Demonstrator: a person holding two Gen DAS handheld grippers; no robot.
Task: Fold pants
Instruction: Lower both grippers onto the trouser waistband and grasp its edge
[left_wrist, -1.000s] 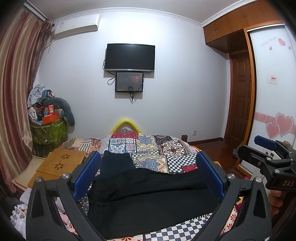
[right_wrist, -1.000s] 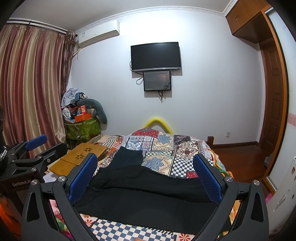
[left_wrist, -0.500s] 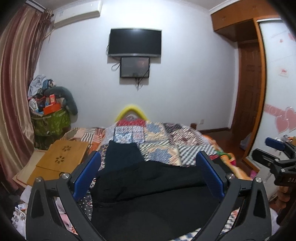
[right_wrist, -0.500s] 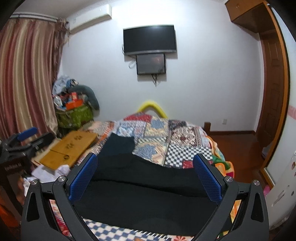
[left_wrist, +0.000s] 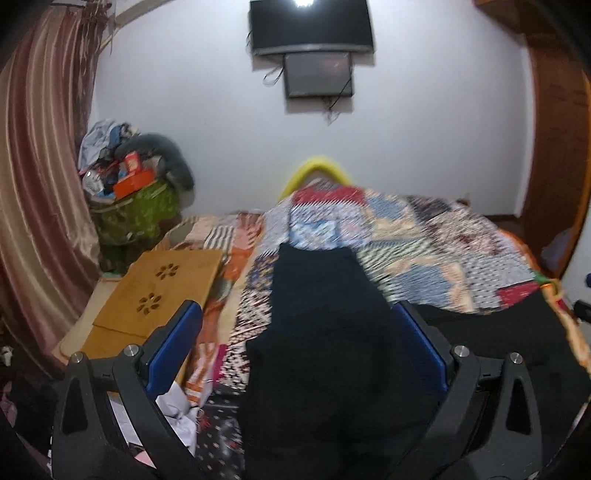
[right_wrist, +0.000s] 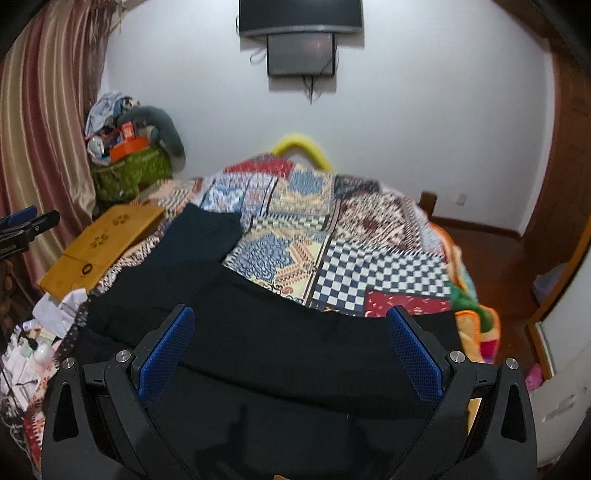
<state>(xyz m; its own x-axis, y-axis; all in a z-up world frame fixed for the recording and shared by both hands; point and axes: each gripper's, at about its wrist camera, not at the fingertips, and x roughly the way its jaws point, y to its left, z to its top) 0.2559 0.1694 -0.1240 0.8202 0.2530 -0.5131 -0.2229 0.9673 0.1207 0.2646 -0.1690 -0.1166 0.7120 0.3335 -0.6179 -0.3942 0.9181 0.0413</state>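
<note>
Black pants (left_wrist: 332, 362) lie spread on a bed with a patchwork quilt (left_wrist: 424, 240). One leg runs away toward the far end, the rest lies across the near edge. My left gripper (left_wrist: 295, 339) is open, low over the pants at their left part. In the right wrist view the pants (right_wrist: 258, 332) fill the near bed, and my right gripper (right_wrist: 291, 343) is open just above the cloth, holding nothing. The left gripper (right_wrist: 26, 221) shows at the left edge of that view.
A wooden lap table (left_wrist: 155, 291) lies left of the bed, with loose papers (right_wrist: 55, 314) beside it. A green basket piled with clutter (left_wrist: 133, 206) stands by the curtain (left_wrist: 33, 184). A TV (left_wrist: 310, 26) hangs on the far wall. A wooden door (right_wrist: 569, 184) is at right.
Both grippers have tilted downward and moved closer to the pants and bed. The left gripper has shifted left. Both stay open and empty.
</note>
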